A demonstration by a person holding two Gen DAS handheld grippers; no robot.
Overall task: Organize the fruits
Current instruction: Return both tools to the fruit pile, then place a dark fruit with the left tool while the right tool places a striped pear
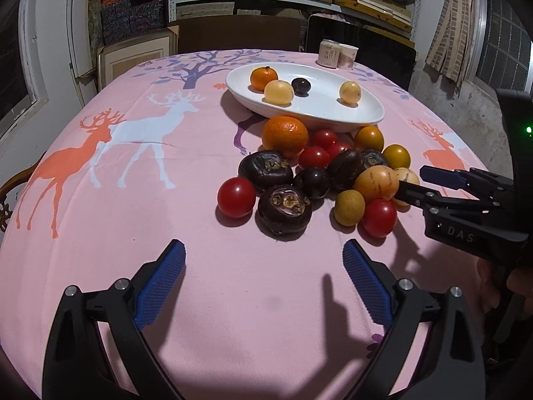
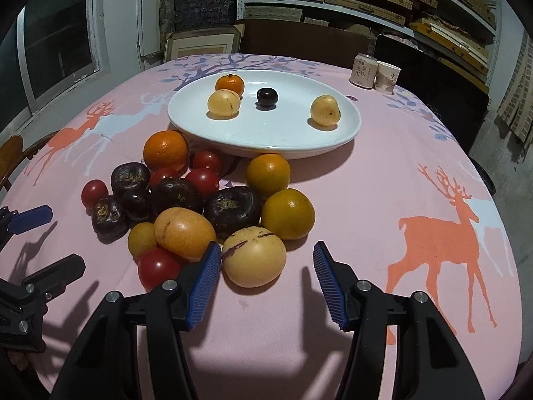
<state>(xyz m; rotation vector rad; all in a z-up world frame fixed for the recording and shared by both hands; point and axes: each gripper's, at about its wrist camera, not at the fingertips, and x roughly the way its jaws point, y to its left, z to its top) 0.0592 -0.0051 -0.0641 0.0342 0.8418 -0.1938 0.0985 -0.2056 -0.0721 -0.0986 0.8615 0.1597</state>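
Task judged early-stage: four fruits already on white oval plate: small mandarin, two pale yellow fruits, one dark cherry-like fruit. Bulk still off the plate, heaped on the cloth just in front of its near rim: large orange, several red tomatoes, dark wrinkled fruits, yellow-orange round fruits, pale streaked fruit nearest the right tool. Roughly four in, well over a dozen left, as far as visible. Right gripper pointed down at heap edge, fingers parted, nothing clamped; left pad just beside the pale streaked fruit, right pad clear of it over bare cloth; fruit lying ahead of the fingertips rather than between them. Likely next pick, by position only. Left gripper spread wide, empty, over bare cloth short of the heap; nearest fruits a red tomato and a dark wrinkled one. Surface: pink tablecloth printed with orange and white deer and purple trees, draped over a rounded table. At far edge, a can and paper cup side by side. Room: shelving stacked with flat boxes behind, window at left, wooden chair back partly visible at left edge. Hard shadows of the tools on cloth.
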